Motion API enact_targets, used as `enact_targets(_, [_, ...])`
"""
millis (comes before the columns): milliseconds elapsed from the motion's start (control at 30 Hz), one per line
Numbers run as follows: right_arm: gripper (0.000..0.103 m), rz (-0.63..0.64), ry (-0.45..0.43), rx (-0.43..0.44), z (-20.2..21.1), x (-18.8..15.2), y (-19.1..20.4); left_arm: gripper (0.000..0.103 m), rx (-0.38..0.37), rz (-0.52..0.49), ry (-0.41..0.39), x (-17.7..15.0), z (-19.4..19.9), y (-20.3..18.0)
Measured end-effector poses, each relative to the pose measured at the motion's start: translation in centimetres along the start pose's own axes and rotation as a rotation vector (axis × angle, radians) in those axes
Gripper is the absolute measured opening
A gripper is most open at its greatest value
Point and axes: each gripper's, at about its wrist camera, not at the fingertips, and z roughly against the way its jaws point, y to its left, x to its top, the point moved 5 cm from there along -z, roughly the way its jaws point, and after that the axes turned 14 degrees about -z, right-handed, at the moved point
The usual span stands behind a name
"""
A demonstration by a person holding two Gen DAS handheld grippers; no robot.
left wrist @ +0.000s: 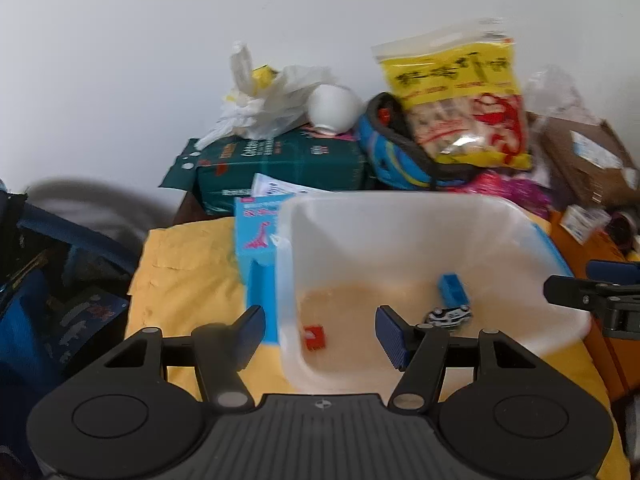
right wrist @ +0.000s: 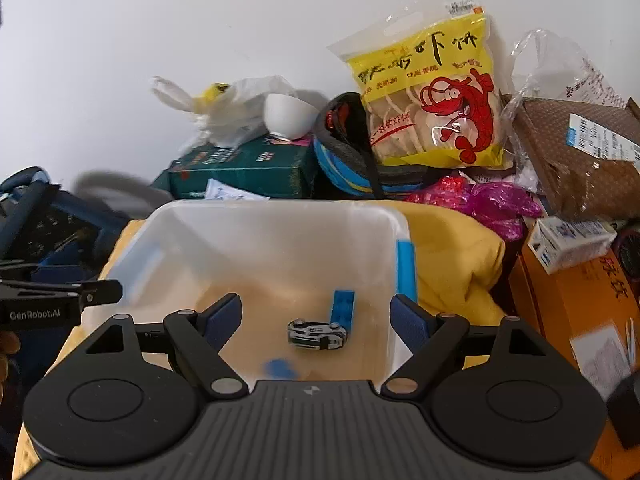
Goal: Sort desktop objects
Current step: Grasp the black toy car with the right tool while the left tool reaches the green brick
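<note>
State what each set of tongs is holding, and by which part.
Nothing. The left tongs and right tongs both stand open and empty above the translucent bin; the toy car lies loose inside.

Plain white wall (right wrist: 200, 20) behind a cluttered surface covered by a yellow cloth (right wrist: 452, 256), evenly lit.
</note>
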Motion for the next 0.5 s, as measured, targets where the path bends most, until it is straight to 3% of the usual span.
enact_targets(167, [0.083, 0.002, 0.011, 0.026, 2.9, -5.5, -1.5, 0.065, -0.043, -0.025, -0.020, -5.3, 3.1, -2.0])
enact_targets(367, [0.077, 0.051, 0.117, 0.005, 4.0, -14.8, -2.5, 0.065, -0.044, 0.031, 0.060, -13.0, 4.9, -4.4])
enact_targets(500, [0.069, 0.035, 0.198, -0.008, 3.8, -18.7, -2.9, 0.062, -0.056, -0.011, 0.110, -16.9, 5.0, -7.0])
